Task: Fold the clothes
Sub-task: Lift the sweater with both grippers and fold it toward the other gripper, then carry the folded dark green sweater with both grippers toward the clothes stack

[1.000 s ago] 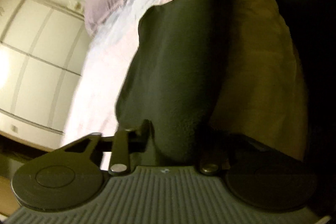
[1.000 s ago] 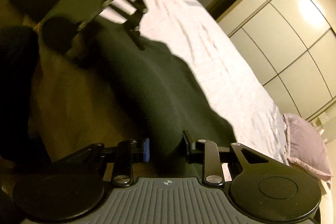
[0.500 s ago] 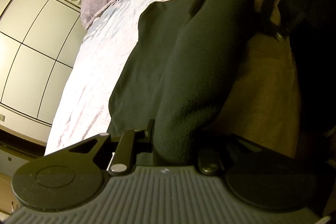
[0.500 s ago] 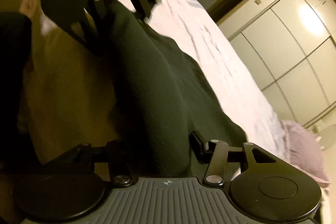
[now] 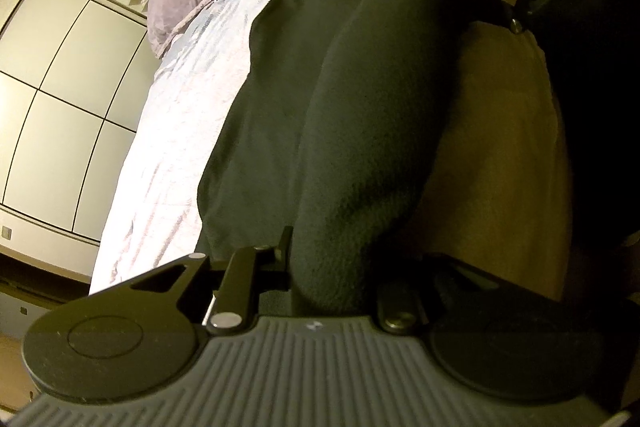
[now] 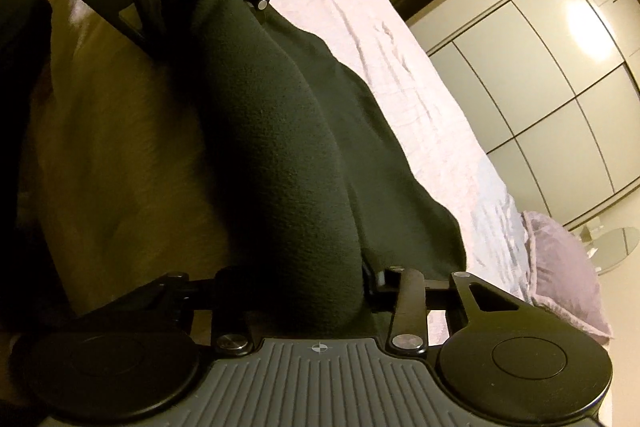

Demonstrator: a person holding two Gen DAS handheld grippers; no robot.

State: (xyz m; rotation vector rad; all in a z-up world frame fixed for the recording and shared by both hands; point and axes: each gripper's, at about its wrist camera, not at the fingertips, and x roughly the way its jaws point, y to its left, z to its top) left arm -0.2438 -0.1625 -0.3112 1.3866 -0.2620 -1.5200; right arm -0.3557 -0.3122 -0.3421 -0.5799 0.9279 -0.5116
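We hold a dark fleece (image 5: 360,147) stretched in a thick roll between our two grippers, above the bed (image 5: 188,99). Our left gripper (image 5: 332,267) is clamped on one end of the roll; the cloth fills the gap between its fingers. Our right gripper (image 6: 300,283) has the other end between its fingers, and its jaws are closing on the cloth, which bulges up tight against them. From each wrist we see the other gripper facing us at the far end of the roll.

The rest of the fleece hangs off the roll and lies flat on the pale sheet (image 6: 420,99), toward the middle of the bed. On the other side of the roll, a tan cloth (image 5: 500,155) lies just beside it, near the bed's edge. A lilac pillow (image 6: 560,267) sits at the head of the bed, well apart from the fleece. White wardrobe doors (image 6: 552,75) run along the bed's far side.
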